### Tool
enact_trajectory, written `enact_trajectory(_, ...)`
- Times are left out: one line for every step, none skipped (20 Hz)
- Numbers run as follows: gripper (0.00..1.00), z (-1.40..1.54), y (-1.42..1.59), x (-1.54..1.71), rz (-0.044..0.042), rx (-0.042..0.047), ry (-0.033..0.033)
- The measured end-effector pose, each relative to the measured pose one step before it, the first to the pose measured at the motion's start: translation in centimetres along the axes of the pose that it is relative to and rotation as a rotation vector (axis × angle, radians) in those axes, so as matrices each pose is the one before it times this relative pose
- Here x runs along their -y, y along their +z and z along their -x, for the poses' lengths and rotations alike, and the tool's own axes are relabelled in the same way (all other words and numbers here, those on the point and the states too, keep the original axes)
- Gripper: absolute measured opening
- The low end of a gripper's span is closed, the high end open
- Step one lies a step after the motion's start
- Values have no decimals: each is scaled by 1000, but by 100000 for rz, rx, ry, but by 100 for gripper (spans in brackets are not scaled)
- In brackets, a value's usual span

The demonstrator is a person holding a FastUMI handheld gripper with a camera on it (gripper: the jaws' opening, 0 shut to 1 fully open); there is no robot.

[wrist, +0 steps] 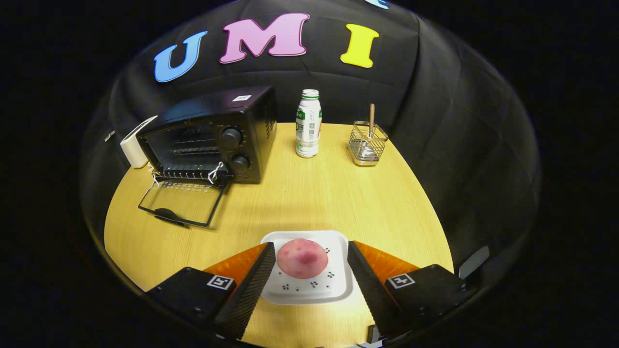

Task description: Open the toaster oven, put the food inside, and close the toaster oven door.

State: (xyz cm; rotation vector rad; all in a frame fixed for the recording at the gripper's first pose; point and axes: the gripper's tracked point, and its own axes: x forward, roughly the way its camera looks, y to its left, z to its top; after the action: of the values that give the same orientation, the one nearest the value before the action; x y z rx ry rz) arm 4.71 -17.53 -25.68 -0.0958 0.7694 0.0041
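Note:
A black toaster oven [213,137] stands at the far left of the wooden table, its glass door [181,203] folded down flat and the rack inside showing. A round pink bun [302,258] with darker spots lies on a white square plate [333,285] printed with small cherries. My gripper [309,251] is open, its fingers [254,285] spread either side of the plate, and the bun lies between them without touching either one.
A white bottle [308,124] with a green label stands right of the oven at the back. Further right is a wire basket [368,143] holding a wooden stick. A white block [135,145] leans behind the oven's left side.

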Motion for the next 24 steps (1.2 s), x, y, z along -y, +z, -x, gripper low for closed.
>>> enact_trajectory(99, -425, -116, 834, -597, -1284, 357)
enact_trajectory(99, -511, -191, 720, -520, -1787, 617)
enact_trajectory(99, -523, -268, 639, -682, -2231, 625)
enact_trajectory(99, -472, -394, 637, -836, -2465, 725)
enact_trajectory(99, -460, -354, 547, -715, -2270, 651)
enact_trajectory(99, -459, -347, 513, -214, -2152, 714)
enact_trajectory(99, -494, -388, 436, 446, -1964, 596)
enact_trajectory(99, -522, -285, 406, 1006, -1950, 506)
enact_trajectory(99, -532, -420, 432, 889, -2364, 700)
enact_trajectory(99, -464, -403, 224, 216, -2604, 1280)
enact_trajectory(99, -497, -385, 230, -211, -2491, 978)
enact_trajectory(99, -529, -584, 241, -110, -2737, 782)
enact_trajectory(99, -426, -751, 178, 174, -3386, 680)
enact_trajectory(99, -363, -422, 147, 397, -2619, 636)
enact_trajectory(98, -395, -495, 133, 746, -2840, 229)
enact_trajectory(98, -298, -777, 301, -365, -3835, 246)
enact_trajectory(98, -18, -317, -91, -1547, -2138, 886)
enact_trajectory(97, -129, -209, -76, -1518, -1361, 923)
enact_trajectory(93, -212, -148, 57, -1123, -1006, 460)
enact_trajectory(91, -308, -39, 70, -531, -435, -116)
enact_trajectory(90, -284, -37, 161, 338, -713, -361)
enact_trajectory(89, -244, -256, -283, 229, -1330, 1030)
enact_trajectory(74, -12, -244, 213, 439, -1455, -1120)
enact_trajectory(67, -101, 331, -75, -91, 789, 425)
